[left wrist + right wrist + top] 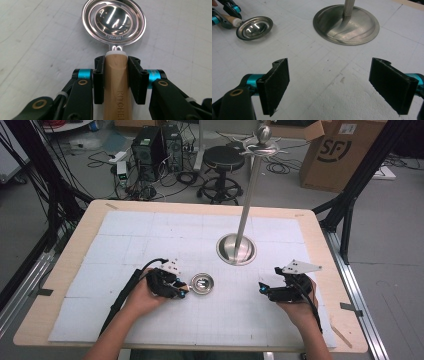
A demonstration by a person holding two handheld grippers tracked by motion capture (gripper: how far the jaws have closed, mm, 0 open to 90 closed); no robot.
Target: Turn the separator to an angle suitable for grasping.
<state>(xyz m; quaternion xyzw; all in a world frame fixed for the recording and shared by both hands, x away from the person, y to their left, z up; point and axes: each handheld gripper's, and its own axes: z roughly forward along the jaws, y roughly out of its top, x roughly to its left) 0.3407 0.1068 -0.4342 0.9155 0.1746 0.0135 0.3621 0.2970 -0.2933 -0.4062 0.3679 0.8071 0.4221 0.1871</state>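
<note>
A steel egg separator [202, 283] with a round slotted bowl [113, 22] and a wooden handle [117, 82] rests on the white mat. My left gripper [181, 289] is shut on that handle, both pads pressing its sides just behind the bowl. The separator bowl [254, 27] also lies at the far left of the right gripper view. My right gripper [263, 289] sits at the right of the mat, open, with bare mat between its pads [275, 82]. A steel stand has a round base [236, 249] and a tall pole [250, 190] topped by hooks.
The white gridded mat [150, 235] covers a wooden table [320, 245]. Behind the table are a black stool [223, 160], computer towers [150, 147], cables and a cardboard box [340, 150]. Black frame legs stand at both sides.
</note>
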